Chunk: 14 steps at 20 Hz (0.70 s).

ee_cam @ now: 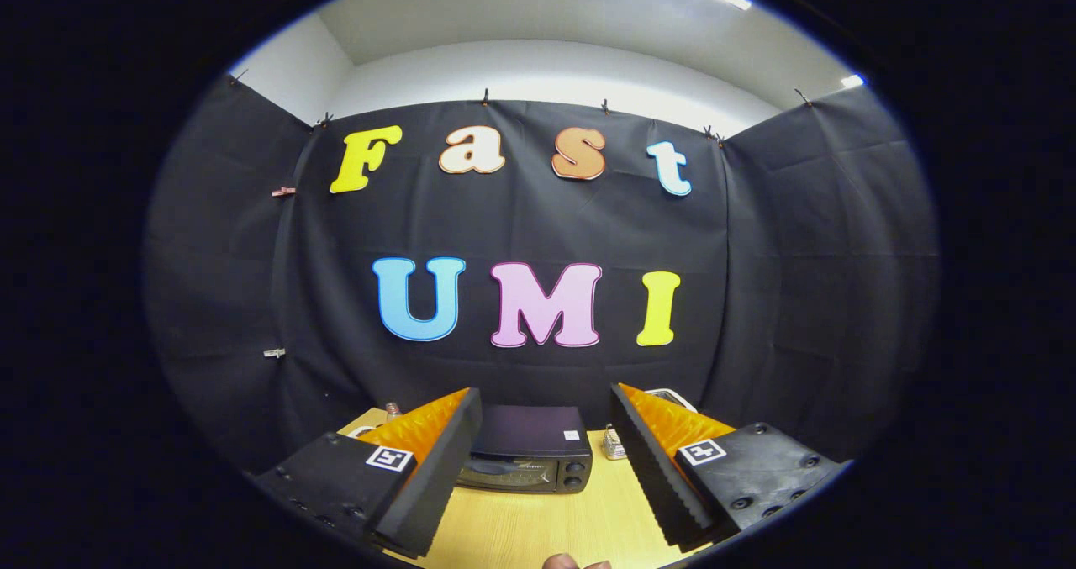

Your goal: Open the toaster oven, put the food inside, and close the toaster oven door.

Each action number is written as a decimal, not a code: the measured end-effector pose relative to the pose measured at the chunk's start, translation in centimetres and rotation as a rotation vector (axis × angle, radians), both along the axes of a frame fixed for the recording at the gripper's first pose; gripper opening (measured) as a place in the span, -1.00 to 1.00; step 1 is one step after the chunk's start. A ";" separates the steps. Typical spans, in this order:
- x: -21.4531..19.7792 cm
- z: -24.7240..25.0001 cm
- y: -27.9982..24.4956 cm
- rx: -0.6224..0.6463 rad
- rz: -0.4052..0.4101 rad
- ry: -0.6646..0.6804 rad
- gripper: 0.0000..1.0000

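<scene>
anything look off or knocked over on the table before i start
Nothing stands out. The toaster oven sits level on the wooden table with its door shut, straight ahead beyond the open fingers. A small item beside the oven is too small to judge.

A pale, smooth wood-grain finish is shown on the worktop [538, 527]. The toaster oven [528, 451] is cased in dark, matt metal, with a glossy glass door. The inner faces of the widely parted jaws are ribbed and matt.
</scene>
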<state>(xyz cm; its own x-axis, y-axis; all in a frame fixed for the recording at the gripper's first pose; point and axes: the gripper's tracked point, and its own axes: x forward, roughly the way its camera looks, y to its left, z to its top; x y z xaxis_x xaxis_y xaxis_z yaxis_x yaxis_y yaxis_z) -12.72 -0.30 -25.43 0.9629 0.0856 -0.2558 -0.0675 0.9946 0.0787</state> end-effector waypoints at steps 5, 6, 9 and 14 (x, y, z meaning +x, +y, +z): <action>-0.3 0.7 -0.3 0.035 -0.014 -0.001 0.97; -0.4 0.9 -0.2 0.037 -0.015 0.001 0.97; -0.2 2.5 -0.3 0.047 -0.014 -0.023 0.97; -0.2 4.0 0.0 0.037 -0.014 -0.059 0.97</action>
